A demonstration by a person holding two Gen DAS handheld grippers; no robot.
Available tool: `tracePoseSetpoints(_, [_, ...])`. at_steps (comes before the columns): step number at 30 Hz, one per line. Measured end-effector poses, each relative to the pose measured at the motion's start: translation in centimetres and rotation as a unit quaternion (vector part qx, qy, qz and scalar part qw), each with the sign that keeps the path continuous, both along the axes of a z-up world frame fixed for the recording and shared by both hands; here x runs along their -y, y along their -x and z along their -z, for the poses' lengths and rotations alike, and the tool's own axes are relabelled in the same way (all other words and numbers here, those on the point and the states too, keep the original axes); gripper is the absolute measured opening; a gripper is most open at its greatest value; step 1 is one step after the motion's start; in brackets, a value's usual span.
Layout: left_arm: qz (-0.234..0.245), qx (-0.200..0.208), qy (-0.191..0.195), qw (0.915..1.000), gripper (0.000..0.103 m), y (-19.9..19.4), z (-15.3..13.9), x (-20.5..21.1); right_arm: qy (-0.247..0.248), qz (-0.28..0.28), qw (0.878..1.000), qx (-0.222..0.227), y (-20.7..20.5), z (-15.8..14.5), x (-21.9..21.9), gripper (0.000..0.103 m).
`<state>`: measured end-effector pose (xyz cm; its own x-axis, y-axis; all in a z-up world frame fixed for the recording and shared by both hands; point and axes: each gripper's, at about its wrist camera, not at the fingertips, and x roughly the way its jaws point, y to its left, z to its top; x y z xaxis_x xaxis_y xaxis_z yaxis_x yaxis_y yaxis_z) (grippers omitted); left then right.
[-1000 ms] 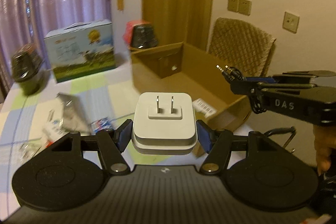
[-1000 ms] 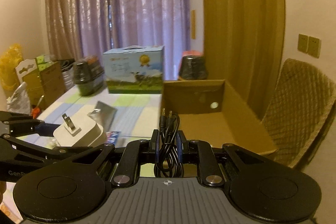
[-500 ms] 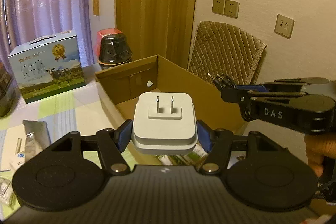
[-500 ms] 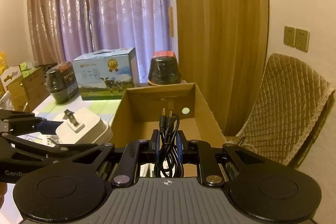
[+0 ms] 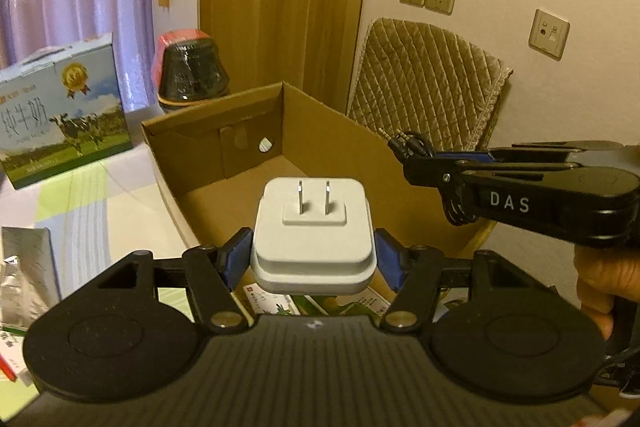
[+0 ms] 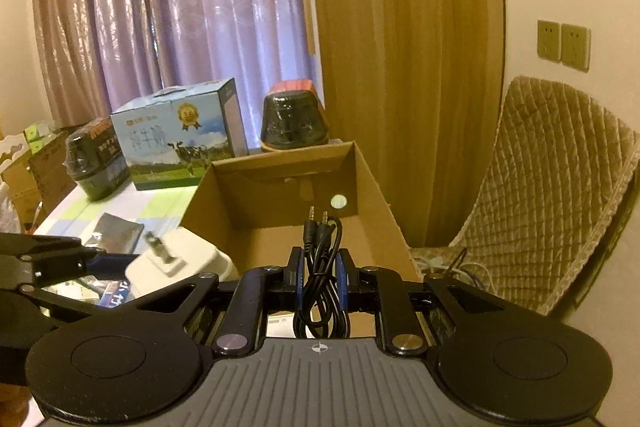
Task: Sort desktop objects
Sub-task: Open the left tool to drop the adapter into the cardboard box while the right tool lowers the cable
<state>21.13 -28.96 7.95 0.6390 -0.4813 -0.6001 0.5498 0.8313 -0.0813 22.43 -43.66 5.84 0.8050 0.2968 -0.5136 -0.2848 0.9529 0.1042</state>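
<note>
My left gripper [image 5: 313, 257] is shut on a white two-prong power adapter [image 5: 314, 227], prongs pointing forward, held above the near part of an open cardboard box [image 5: 320, 131]. My right gripper [image 6: 320, 275] is shut on a coiled black audio cable [image 6: 320, 267] whose two jack plugs stick out toward the same box [image 6: 372, 187]. In the left wrist view the right gripper [image 5: 416, 165] reaches in from the right over the box's right wall, cable plugs [image 5: 396, 143] at its tip. In the right wrist view the adapter [image 6: 180, 263] shows blurred at the lower left.
Printed packets [image 5: 276, 301] lie in the box's near end. On the checked tablecloth stand a blue milk carton box [image 5: 60, 115], a black wrapped tub with red lid [image 5: 192, 71] and a silver foil pouch [image 5: 28, 267]. A quilted chair [image 6: 552, 195] stands right of the box, by the wall.
Both grippers have swung right and forward from over the table to over the cardboard box, keeping hold of the adapter and the cable. The box now fills the middle of both views.
</note>
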Motion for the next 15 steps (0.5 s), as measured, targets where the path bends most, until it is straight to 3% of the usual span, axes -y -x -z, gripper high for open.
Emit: tracePoseSetpoints(15, [-0.055, -0.002, 0.02, 0.9983, 0.061, -0.2, -0.1, -4.7, 0.0, -0.004, 1.0, -0.016, -0.9, 1.0, -0.8, 0.013])
